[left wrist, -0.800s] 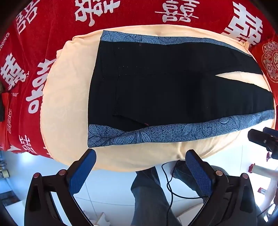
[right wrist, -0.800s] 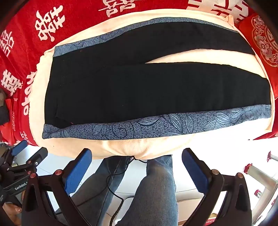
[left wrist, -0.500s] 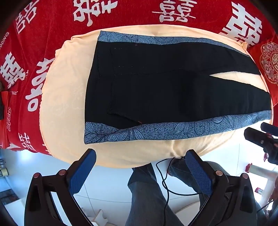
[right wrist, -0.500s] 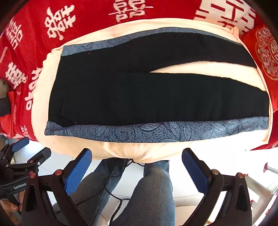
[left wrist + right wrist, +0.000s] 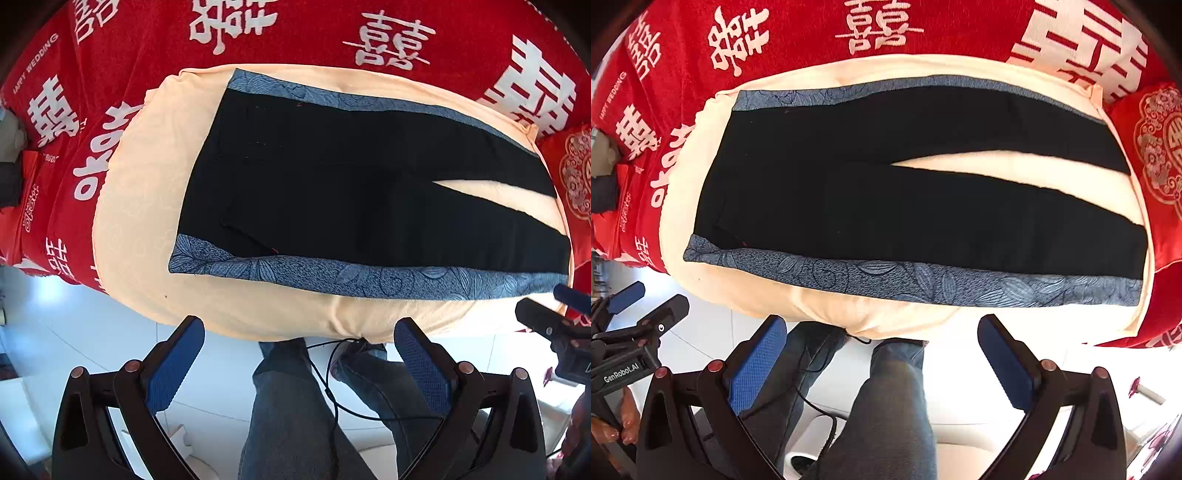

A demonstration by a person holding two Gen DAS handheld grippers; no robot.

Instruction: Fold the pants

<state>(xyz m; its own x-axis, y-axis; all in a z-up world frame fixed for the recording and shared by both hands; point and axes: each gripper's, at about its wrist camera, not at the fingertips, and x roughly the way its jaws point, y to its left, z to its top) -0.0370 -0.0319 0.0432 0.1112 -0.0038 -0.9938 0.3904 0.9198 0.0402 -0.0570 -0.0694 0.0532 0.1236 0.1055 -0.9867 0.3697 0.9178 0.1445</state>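
Left wrist view: pants (image 5: pixel 354 192) lie flat, unfolded, on a cream pad (image 5: pixel 147 206) over a red cloth (image 5: pixel 140 51), both grippers, left (image 5: pixel 299 363) and right (image 5: pixel 882 360), hovering wide-jawed and empty; pinching pad with fabric would likely spoil the fold, and black-on-black seams are hard to read.

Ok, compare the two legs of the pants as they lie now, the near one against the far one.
The near leg runs beside the table's front edge, its blue patterned stripe wide and plainly in view; the far leg lies toward the red cloth, its stripe looking narrower. The near leg's hem reaches a little further right in the right wrist view. They share black fabric, lie flat on the cream cover and splay apart in a narrow V.
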